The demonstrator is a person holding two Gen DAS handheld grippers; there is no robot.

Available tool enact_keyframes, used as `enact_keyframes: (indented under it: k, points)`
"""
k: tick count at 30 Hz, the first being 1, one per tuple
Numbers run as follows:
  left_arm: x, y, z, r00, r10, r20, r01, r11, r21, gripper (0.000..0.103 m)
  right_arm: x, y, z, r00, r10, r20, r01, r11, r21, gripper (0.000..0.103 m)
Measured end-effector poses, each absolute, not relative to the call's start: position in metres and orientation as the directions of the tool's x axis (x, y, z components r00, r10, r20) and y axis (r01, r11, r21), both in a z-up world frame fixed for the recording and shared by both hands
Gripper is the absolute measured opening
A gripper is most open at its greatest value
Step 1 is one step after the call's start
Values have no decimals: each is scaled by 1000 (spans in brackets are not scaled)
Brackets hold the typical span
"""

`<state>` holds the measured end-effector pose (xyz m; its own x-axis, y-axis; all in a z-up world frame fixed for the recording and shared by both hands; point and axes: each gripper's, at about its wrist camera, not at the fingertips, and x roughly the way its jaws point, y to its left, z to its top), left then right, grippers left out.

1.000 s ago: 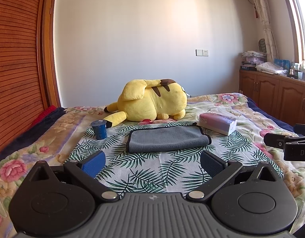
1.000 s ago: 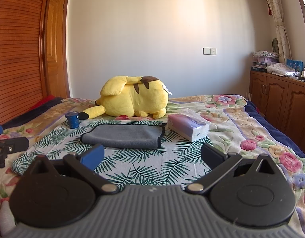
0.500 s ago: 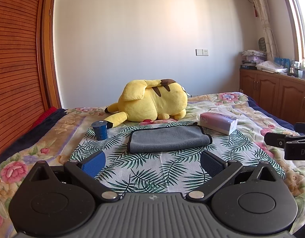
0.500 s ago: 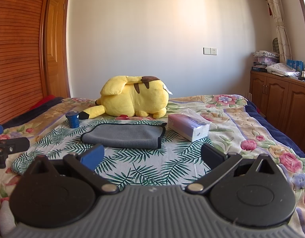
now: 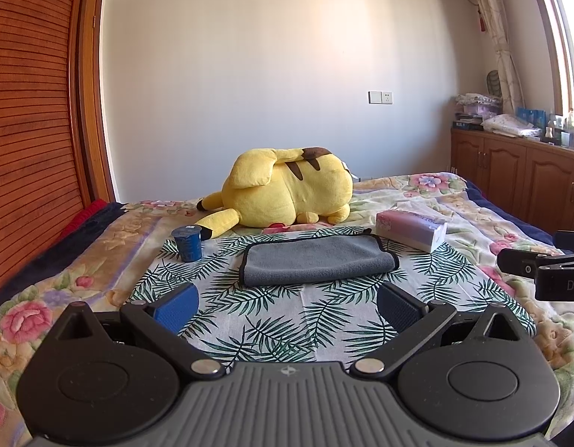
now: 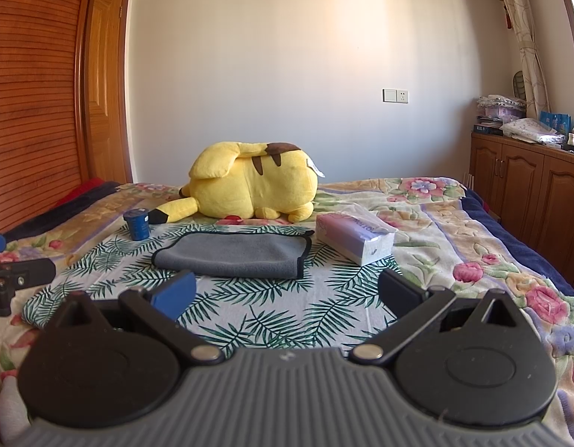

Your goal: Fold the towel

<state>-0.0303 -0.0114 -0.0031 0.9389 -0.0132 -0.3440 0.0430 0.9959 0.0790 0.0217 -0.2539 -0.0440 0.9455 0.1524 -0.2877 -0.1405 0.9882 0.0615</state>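
Grey towel (image 5: 317, 262) folded on palm-print cloth (image 5: 287, 320)

Towel (image 5: 317, 262): grey matt napped cloth. Plush toy (image 5: 287, 190): yellow fleecy fabric. Cabinet (image 6: 529, 186): glossy varnished wood. Gripper body (image 5: 287, 398): ribbed matt plastic.

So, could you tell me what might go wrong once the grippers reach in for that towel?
1. The cup stands near the towel's left end; the open left gripper could tip it.
2. The tissue box sits by the towel's right end, so the open right gripper may shove it.
3. The towel already looks doubled over; a pinch might take only the top layer, or catch the palm-print sheet beneath.
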Motion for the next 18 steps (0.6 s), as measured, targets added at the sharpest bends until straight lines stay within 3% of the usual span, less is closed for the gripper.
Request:
enact_keyframes:
  k: [18]
  points:
    - [-32, -13, -5, 938, -14, -346, 47, 995, 87, 87, 22, -254, -44, 946, 152, -288, -140, 988, 62, 103]
